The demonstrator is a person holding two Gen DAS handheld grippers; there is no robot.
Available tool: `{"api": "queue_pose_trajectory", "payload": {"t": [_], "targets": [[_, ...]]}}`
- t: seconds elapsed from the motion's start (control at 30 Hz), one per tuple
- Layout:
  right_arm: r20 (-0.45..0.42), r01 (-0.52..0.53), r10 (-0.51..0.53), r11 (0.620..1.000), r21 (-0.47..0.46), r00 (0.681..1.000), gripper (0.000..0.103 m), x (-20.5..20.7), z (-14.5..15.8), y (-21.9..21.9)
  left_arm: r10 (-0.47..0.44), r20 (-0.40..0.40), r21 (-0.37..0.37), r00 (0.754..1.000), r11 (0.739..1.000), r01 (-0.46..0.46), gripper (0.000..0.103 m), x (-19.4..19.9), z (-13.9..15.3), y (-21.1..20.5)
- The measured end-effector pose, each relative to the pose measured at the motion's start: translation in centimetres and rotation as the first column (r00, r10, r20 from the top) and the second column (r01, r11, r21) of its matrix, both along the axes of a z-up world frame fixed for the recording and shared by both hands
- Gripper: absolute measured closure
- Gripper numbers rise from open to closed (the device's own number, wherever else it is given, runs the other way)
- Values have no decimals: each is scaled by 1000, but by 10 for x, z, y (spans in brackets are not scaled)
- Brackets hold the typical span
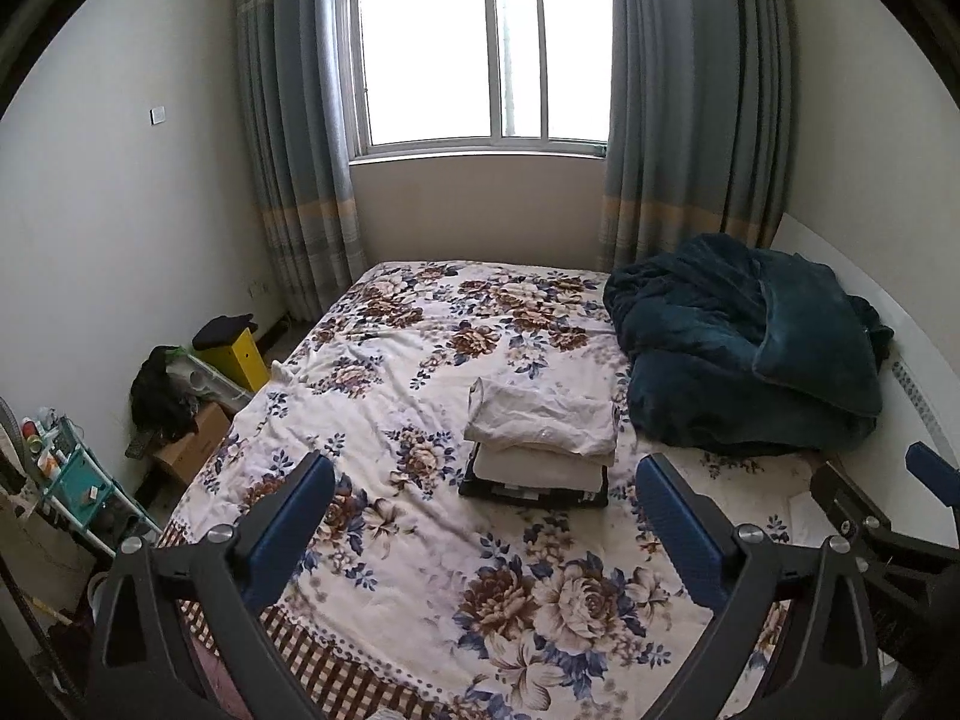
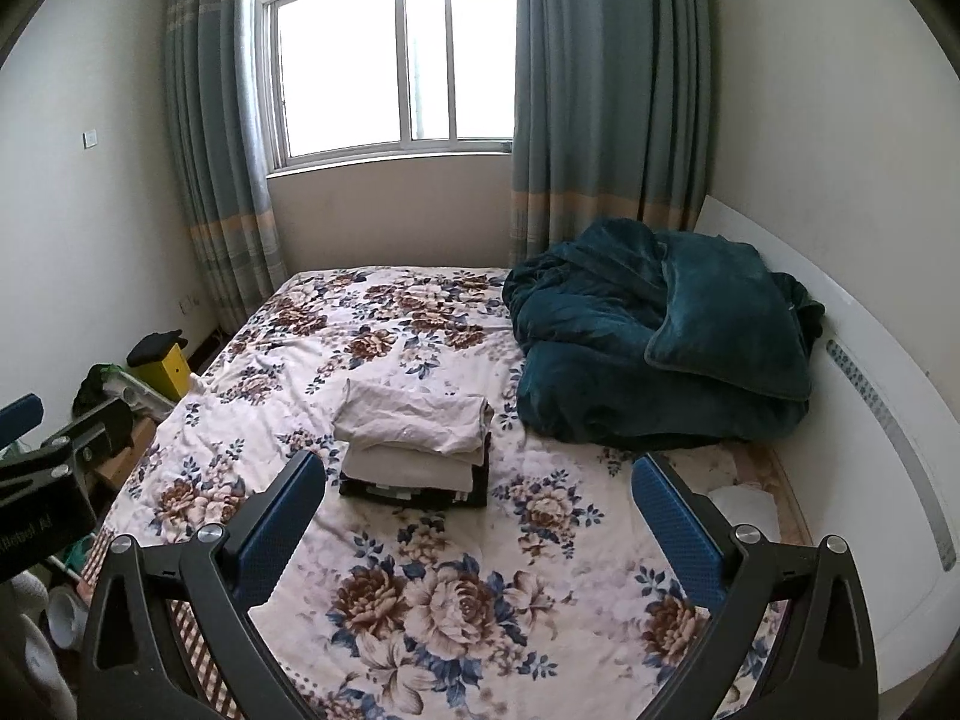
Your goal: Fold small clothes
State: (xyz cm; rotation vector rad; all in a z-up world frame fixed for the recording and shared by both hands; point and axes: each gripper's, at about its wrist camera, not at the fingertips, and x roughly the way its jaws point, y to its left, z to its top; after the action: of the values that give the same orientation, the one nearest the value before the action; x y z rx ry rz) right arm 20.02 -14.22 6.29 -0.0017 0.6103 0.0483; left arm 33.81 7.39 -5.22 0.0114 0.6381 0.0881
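A stack of folded clothes [image 1: 540, 444] sits on the floral bedspread [image 1: 420, 552], white pieces on top and a dark piece at the bottom. It also shows in the right wrist view [image 2: 414, 444]. My left gripper [image 1: 486, 480] is open and empty, held above the bed's near part, short of the stack. My right gripper [image 2: 480, 480] is open and empty too, at a similar height, with the stack just left of its middle. The right gripper shows at the right edge of the left wrist view [image 1: 888, 516].
A crumpled dark teal blanket [image 1: 750, 360] lies at the bed's far right by the white headboard [image 2: 870, 396]. Boxes, a yellow stool [image 1: 234, 348] and a cluttered teal rack [image 1: 72, 480] stand on the floor left of the bed. A window with curtains [image 1: 480, 60] is behind.
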Motion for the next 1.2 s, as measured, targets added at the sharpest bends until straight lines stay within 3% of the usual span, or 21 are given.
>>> {"api": "queue_pose_trajectory", "payload": {"t": [1.2], "targets": [[3,-26,26,1000,6,1000,0,2,8,-3,22,0,-11,1000,1000,-22,0,-5,3,10]]}}
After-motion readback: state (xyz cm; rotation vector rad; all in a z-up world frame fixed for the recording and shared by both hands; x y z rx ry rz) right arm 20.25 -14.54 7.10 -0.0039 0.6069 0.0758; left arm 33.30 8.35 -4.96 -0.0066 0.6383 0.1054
